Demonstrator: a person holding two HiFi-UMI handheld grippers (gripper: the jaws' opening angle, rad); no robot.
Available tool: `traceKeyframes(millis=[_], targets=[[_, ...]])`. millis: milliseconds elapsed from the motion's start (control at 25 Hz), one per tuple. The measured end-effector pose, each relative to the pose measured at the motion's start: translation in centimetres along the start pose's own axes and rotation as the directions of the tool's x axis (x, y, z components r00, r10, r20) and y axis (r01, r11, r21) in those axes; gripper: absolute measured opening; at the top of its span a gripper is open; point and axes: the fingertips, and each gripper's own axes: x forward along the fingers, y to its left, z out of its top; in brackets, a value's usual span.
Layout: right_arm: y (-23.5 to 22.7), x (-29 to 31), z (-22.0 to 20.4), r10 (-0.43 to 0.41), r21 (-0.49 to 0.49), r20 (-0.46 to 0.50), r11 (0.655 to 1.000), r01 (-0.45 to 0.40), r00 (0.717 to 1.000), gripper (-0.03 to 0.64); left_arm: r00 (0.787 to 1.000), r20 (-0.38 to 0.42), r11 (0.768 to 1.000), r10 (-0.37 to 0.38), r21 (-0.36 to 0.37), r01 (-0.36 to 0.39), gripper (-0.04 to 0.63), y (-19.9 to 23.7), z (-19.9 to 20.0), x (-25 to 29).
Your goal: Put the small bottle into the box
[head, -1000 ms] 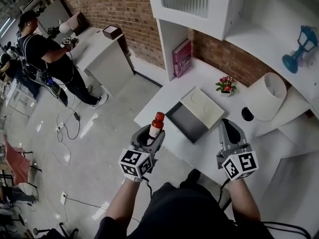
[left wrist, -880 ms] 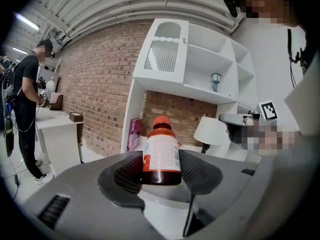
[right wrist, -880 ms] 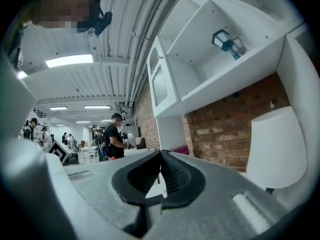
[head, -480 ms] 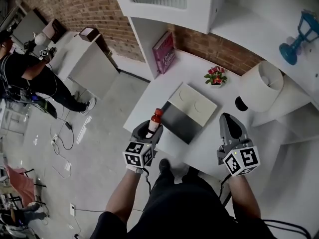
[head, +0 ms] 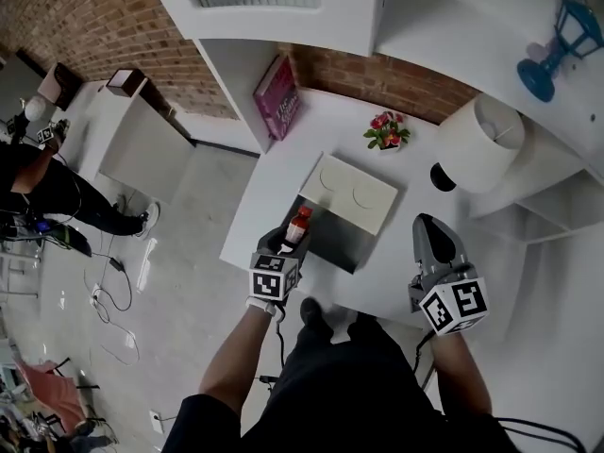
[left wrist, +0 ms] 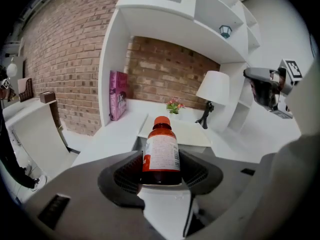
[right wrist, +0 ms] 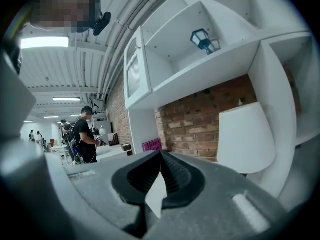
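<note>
The small bottle (head: 298, 225), dark red with an orange-red cap and a white label, stands upright between the jaws of my left gripper (head: 286, 240). The left gripper view shows the bottle (left wrist: 161, 151) held by the left gripper (left wrist: 161, 165) at its lower half. The open box (head: 338, 240) has a dark grey inside and a cream lid (head: 354, 192) folded back; it lies on the white table (head: 283, 173). The bottle hangs over the box's near-left corner. My right gripper (head: 427, 225) is shut and holds nothing, right of the box; its pads meet in the right gripper view (right wrist: 161, 156).
A pink book (head: 276, 109) leans in the shelf nook. A small flower pot (head: 384, 130) and a white lamp (head: 477, 144) stand behind the box. A blue lantern (head: 547, 45) sits on a shelf. A person (head: 38, 177) stands far left by another table (head: 142, 130).
The left gripper has carried the bottle forward from off the table's edge to over the box's near corner. The right gripper has held its place, still shut.
</note>
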Motion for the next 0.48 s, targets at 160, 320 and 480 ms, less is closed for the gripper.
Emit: traceKeyframes(millis=[160, 320, 480], targets=[[-0.9, 0.1, -0.4, -0.021, 0.006, 0.000, 1.000, 0.021, 1.000, 0.003, 0.997, -0.070, 0.999, 0.014, 0.048, -0.010, 0.218, 0.6, -1.2, 2.2], [-1.5, 0.4, -0.5, -0.033, 0.014, -0.004, 0.999, 0.033, 0.999, 0.002, 0.984, -0.178, 0.994, 0.032, 0.107, -0.013, 0.218, 0.9, -2.4, 3.9], [-1.9, 0.8, -0.3, -0.037, 0.017, -0.009, 0.999, 0.037, 0.999, 0.002, 0.961, -0.273, 0.988, 0.051, 0.156, -0.009, 0.218, 0.9, -3.6, 5.4]])
